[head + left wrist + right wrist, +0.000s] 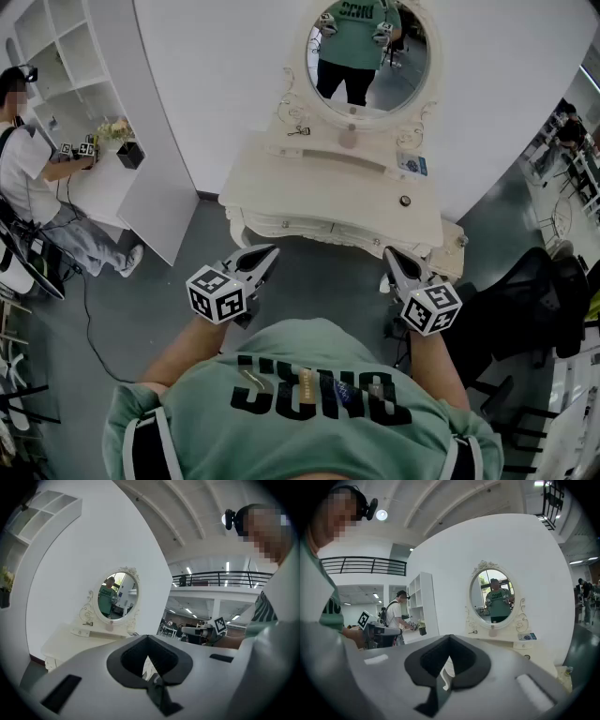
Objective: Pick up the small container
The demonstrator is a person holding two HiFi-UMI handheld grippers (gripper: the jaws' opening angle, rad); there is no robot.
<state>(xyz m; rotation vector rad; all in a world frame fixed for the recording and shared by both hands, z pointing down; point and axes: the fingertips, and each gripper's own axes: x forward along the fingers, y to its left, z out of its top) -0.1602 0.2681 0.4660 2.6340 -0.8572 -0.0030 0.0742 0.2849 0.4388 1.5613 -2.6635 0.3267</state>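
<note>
A small pinkish container (349, 139) stands on the raised shelf of a cream vanity table (309, 202), just below its oval mirror (366, 52). It also shows as a small container (492, 631) in the right gripper view and as a small container (109, 626) in the left gripper view. My left gripper (269, 252) and right gripper (391, 255) hover in front of the table's near edge, well short of the container. Both are shut with nothing between their jaws, left gripper (148, 641) and right gripper (450, 641) alike.
On the vanity lie a blue-and-white box (412, 165), a small dark round object (405, 201) and a black item (298, 131). A person (33, 178) works at a white desk with a potted plant (127, 150) at left. A black chair (525, 300) stands at right.
</note>
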